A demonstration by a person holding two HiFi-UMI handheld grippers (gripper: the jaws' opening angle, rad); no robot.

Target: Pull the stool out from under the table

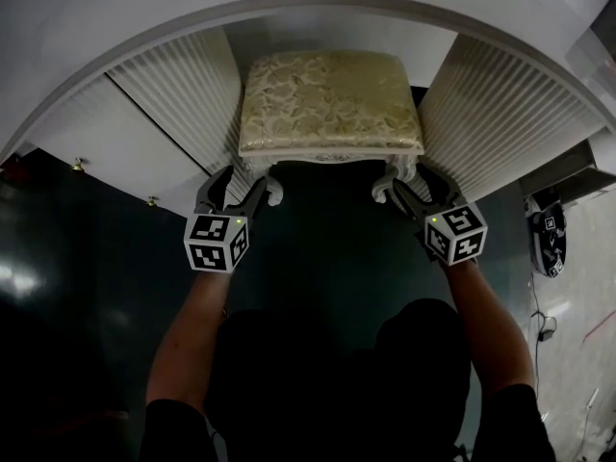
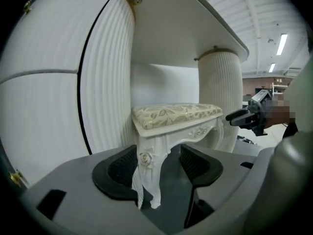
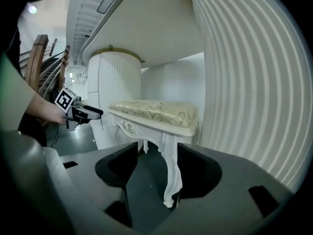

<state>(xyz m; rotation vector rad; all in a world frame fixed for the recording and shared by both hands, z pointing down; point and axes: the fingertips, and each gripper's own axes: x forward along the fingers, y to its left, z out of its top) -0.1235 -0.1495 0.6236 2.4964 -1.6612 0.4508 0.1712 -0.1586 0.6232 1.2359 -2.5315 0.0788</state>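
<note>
The left gripper had its black jaws spread, and the stool's white carved front leg stood between them, close by the left pad; whether pad and leg touched could not be told. The right gripper was likewise spread, with the other front leg between its jaws, close to the right pad. Just beyond both grippers, the white carved stool with a gold floral cushion stood on the dark glossy floor. It sat tucked under the white curved table, between the white ribbed pedestals.
</note>
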